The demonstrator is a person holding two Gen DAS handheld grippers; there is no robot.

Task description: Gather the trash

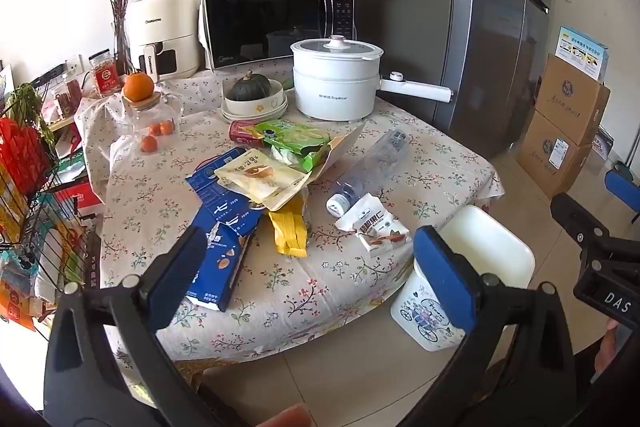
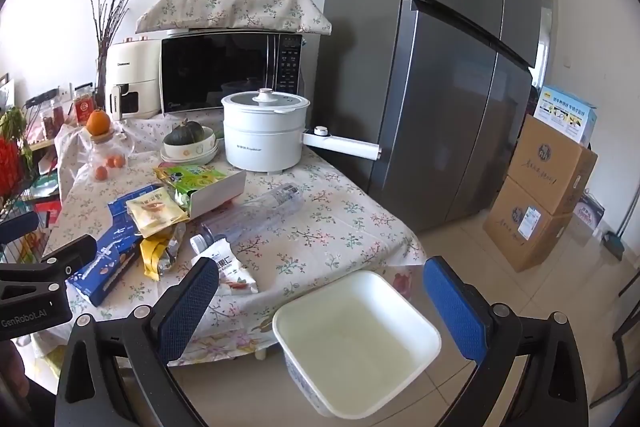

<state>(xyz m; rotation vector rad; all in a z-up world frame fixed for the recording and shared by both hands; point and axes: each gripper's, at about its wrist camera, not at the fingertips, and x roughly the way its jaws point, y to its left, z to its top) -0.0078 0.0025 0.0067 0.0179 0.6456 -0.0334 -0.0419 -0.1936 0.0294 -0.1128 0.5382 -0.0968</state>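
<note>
so, both tools stand at full spread and hold nothing: left tool (image 1: 312, 267) hangs over the near desk edge, right tool (image 2: 320, 307) hangs off the desk's near right corner, above the white bin (image 2: 356, 343) on the floor. your trash lies ahead of and below both tools, heaped on the floral desk (image 1: 280, 279): blue carton (image 1: 224, 259) nearest, its long axis running away from you and slightly rightward, its near end just beside the left tool's left pad; yellow wrapper (image 1: 290, 231) just beside it; white snack packet (image 1: 376, 227) to the right, close to the desk edge facing the bin; clear bottle (image 1: 372, 163) lying flat, cap end toward you, axis slanting away to the right. further back: beige pouch (image 1: 260, 179), green packet (image 1: 296, 139), red can (image 1: 244, 129), piled and overlapping. judgement: left tool is nearer the carton and the wrapper; right tool is nearer the snack packet, and it sits all but over the bin, so short carries favour that side. the carton's axis lines up roughly with your left tool's reach, so a grip across its width looks workable; the bottle would want a turn of the wrist. hard to read: the bottle's body is transparent and washes into the cloth pattern; the can is half buried under the green packet; the yellow wrapper's far end goes under the beige pouch; the bin's base is cut off by the right pad in the left view; whether the bin holds anything beyond a pale bare bottom, cannot tell for sure.
</note>
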